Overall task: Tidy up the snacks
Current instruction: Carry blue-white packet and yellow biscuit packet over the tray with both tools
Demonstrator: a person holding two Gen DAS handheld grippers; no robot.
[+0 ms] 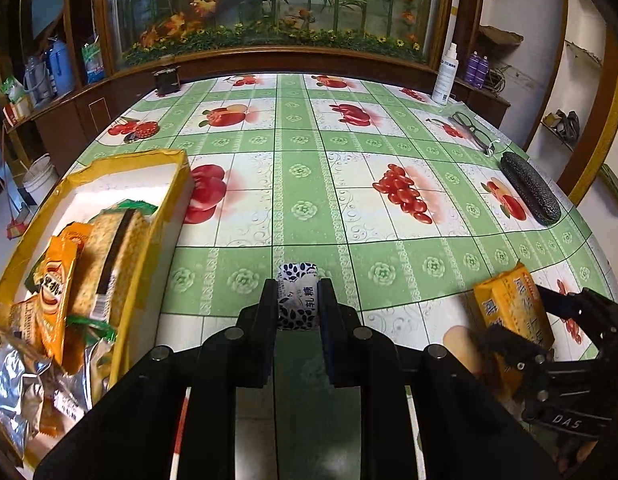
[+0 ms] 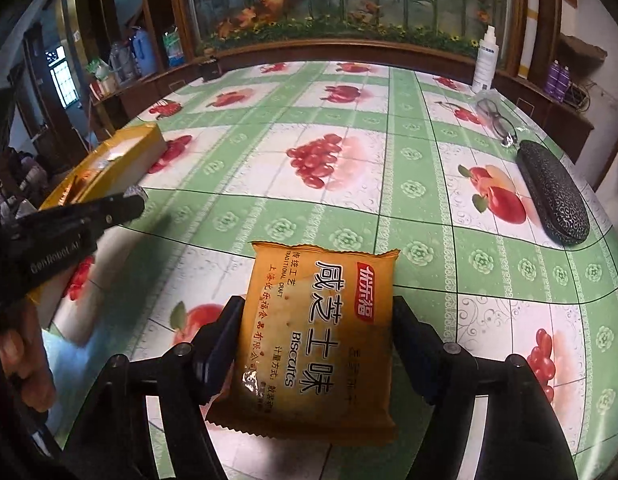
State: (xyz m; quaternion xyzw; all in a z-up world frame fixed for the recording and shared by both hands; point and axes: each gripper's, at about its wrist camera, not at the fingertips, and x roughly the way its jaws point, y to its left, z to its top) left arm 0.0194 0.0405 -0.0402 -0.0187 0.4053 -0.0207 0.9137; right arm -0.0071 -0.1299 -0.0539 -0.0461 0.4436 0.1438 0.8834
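Orange biscuit packet [image 2: 315,340] (crimped ends) pinched in right tongs [image 2: 317,340]; patterned candy [image 1: 297,296] in left tongs [image 1: 297,300].

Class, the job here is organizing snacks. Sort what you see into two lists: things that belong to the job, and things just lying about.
Belongs to the job:
- small candy in the left gripper
- biscuit packet in the right gripper
- yellow box holding snacks

Lying about:
- glasses
- glasses case
- spray bottle

Table [image 1: 301,208] under a green fruit-print cloth — yellow snack box [image 1: 169,184], glasses [image 1: 471,128], black glasses case [image 1: 529,188], spray bottle [image 1: 445,76].
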